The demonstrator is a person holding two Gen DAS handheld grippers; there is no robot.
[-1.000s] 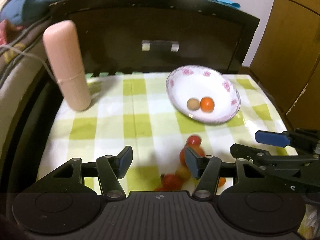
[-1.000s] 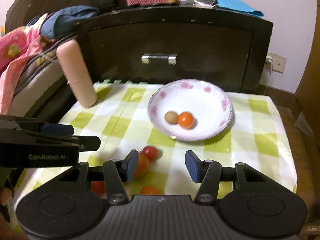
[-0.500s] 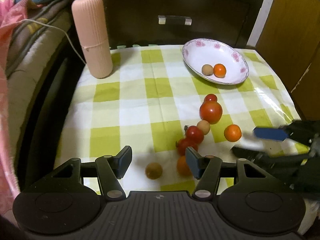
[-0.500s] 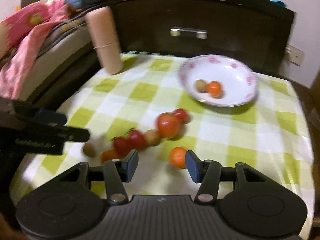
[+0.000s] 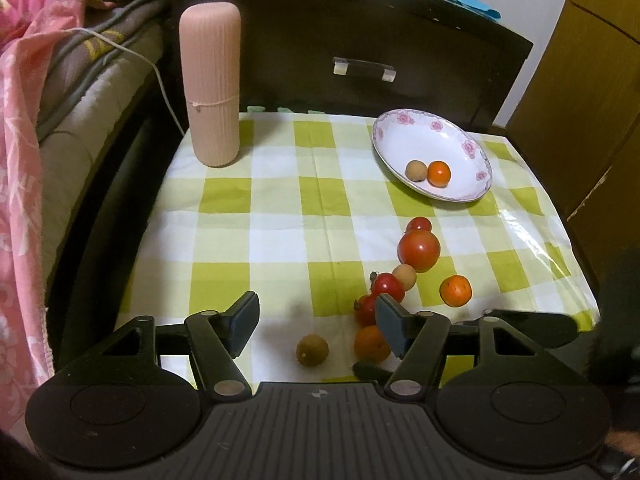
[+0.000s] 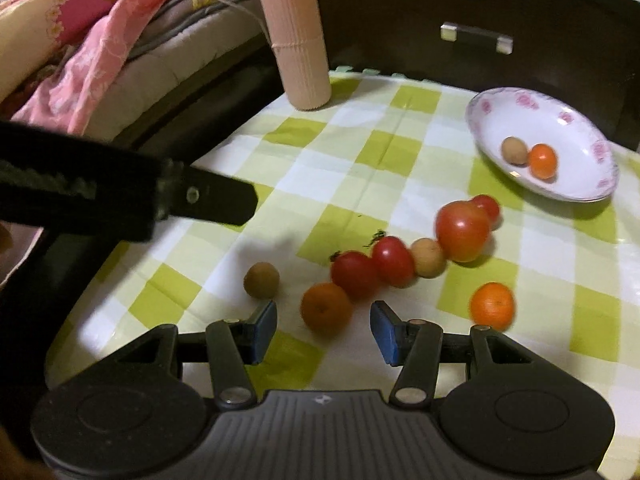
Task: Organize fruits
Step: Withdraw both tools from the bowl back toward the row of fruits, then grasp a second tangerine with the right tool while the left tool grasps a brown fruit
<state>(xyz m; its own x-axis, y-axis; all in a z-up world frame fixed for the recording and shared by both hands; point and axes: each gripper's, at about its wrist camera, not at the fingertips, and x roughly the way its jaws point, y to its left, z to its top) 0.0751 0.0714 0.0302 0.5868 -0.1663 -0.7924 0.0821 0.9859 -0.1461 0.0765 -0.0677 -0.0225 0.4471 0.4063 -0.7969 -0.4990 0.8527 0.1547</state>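
Observation:
A white flowered bowl (image 5: 460,136) (image 6: 576,128) at the back right holds a brown longan (image 5: 416,170) and a small orange (image 5: 439,173). Several fruits lie loose on the checked cloth: a large tomato (image 5: 418,249) (image 6: 462,230), small red tomatoes (image 6: 354,273), a longan (image 5: 312,350) (image 6: 261,280) and oranges (image 5: 455,290) (image 6: 326,307). My left gripper (image 5: 314,326) is open and empty above the near longan. My right gripper (image 6: 323,333) is open and empty, just short of an orange.
A tall pink ribbed case (image 5: 210,84) (image 6: 294,36) stands at the back left. A dark drawer cabinet (image 5: 360,40) rises behind the table. A bed with pink bedding (image 5: 24,160) lies to the left. A wooden door (image 5: 592,100) is at the right.
Both grippers have pulled back and up from the bowl toward the table's near edge. The loose fruits now show in full. Both stay open.

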